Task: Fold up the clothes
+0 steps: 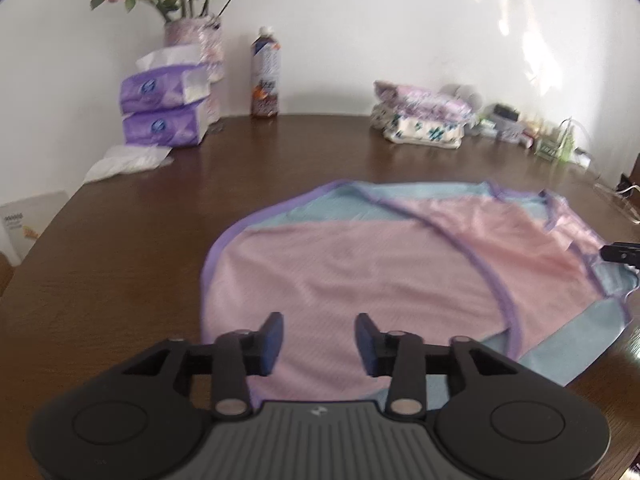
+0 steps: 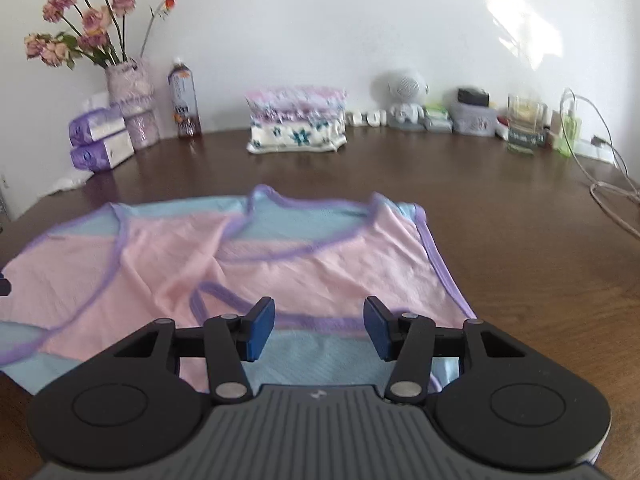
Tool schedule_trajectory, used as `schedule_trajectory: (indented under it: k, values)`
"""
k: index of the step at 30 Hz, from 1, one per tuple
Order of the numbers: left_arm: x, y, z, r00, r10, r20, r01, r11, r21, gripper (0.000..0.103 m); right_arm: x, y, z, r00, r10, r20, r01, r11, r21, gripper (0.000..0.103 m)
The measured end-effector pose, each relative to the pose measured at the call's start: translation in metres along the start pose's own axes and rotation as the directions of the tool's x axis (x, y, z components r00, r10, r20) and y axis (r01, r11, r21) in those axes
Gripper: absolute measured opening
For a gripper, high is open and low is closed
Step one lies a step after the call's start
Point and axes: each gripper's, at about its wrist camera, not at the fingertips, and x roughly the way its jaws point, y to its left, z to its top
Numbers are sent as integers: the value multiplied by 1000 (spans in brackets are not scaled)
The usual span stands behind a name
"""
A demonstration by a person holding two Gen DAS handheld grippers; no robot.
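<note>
A pink and light-blue garment with purple trim lies spread flat on the dark wooden table. My left gripper hovers open over its near left part, nothing between the blue pads. In the right wrist view the same garment shows a folded-over flap and wrinkles in the middle. My right gripper is open above the garment's near hem, where pink meets blue. The tip of the right gripper peeks in at the right edge of the left wrist view.
A stack of folded clothes sits at the back by the wall. A vase of flowers, a bottle and tissue packs stand at the back left. Small items, a glass jar and cables crowd the back right.
</note>
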Motion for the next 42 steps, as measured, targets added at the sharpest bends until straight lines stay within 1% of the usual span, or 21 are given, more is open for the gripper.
schedule_trajectory:
  k: [1, 4, 7, 9, 12, 15, 19, 21, 24, 26, 29, 31, 35, 40, 42]
  values:
    - [3, -5, 5, 1000, -3, 13, 3, 1000, 7, 58, 1, 2, 4, 1000, -1, 11, 1, 1000, 0, 50]
    - [17, -22, 19, 999, -24, 38, 22, 999, 32, 68, 15, 2, 15, 1000, -11, -2, 11, 999, 31, 50]
    - [31, -34, 27, 999, -33, 38, 31, 999, 37, 77, 32, 2, 21, 999, 22, -32, -20, 998, 60, 51]
    - [41, -38, 31, 999, -44, 26, 43, 999, 33, 79, 42, 5, 22, 998, 51, -48, -48, 996, 69, 51]
    - [53, -40, 34, 998, -68, 2, 68, 997, 26, 79, 55, 12, 24, 997, 55, -58, -53, 997, 49, 51]
    - [63, -42, 33, 998, -63, -13, 64, 997, 31, 79, 66, 15, 29, 997, 50, -62, -48, 998, 37, 51]
    - [73, -41, 29, 999, -40, -34, 41, 998, 37, 79, 76, 17, 32, 995, 52, -84, -50, 998, 25, 49]
    - [75, -40, 24, 999, -32, -28, 33, 998, 48, 83, 78, 17, 32, 995, 49, -91, -48, 999, 16, 48]
    - [74, -42, 19, 999, -31, -12, 31, 997, 64, 89, 80, 18, 32, 994, 43, -100, -43, 999, 3, 36]
    - [73, -41, 18, 999, -41, -8, 42, 998, 52, 91, 80, 17, 33, 994, 32, -103, -33, 999, -4, 23]
    - [72, -35, 18, 998, -67, 0, 67, 997, 24, 92, 81, 16, 34, 994, 13, -108, -15, 1000, -16, 11]
    - [72, -33, 19, 997, -76, 3, 76, 997, 16, 92, 81, 16, 34, 994, 6, -112, -9, 1000, -24, 5]
    - [72, -33, 19, 997, -80, 5, 80, 997, 15, 93, 80, 17, 35, 994, -4, -114, 0, 1000, -30, 0]
    - [72, -31, 19, 996, -87, 9, 87, 996, 7, 93, 75, 7, 41, 995, -18, -93, 17, 1000, -3, 0]
    - [72, -31, 19, 996, -88, 10, 87, 996, 6, 93, 74, 1, 45, 996, -14, -91, 16, 1000, 16, 2]
